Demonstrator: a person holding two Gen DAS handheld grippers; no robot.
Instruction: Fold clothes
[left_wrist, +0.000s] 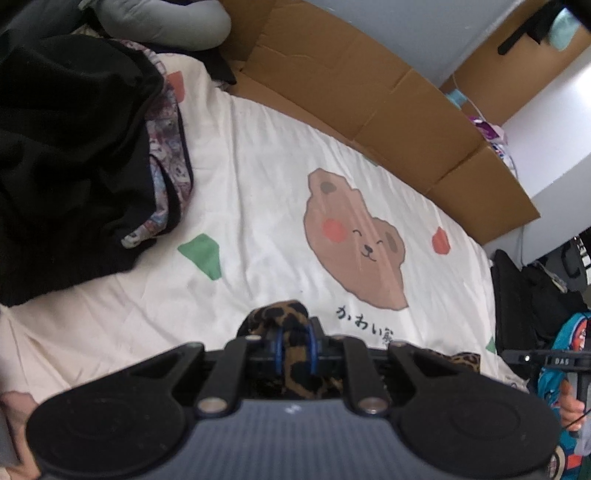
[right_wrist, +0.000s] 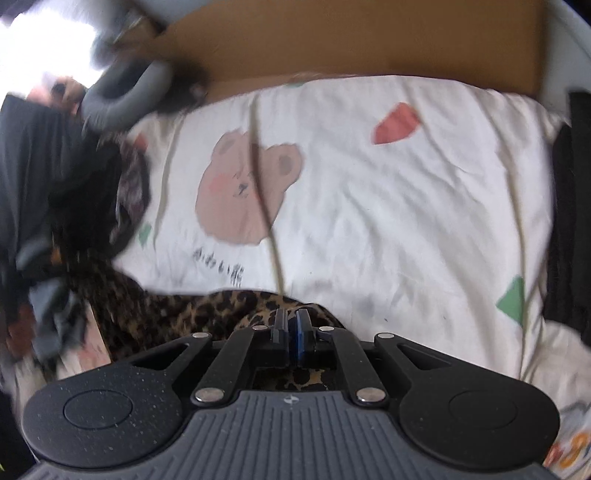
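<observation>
Two sets of fingers, both clenched on leopard-print garment (left_wrist: 295, 354): left gripper (left_wrist: 295, 345) pinching a bunched wad, right gripper (right_wrist: 291, 332) nipped tight on a thin fold. Soft, light, limp cloth, likely to sag and slide; best gripped at corners or hems. Tan with dark spots, strung between grippers, draping onto bed (left_wrist: 258, 155) just beyond.
</observation>
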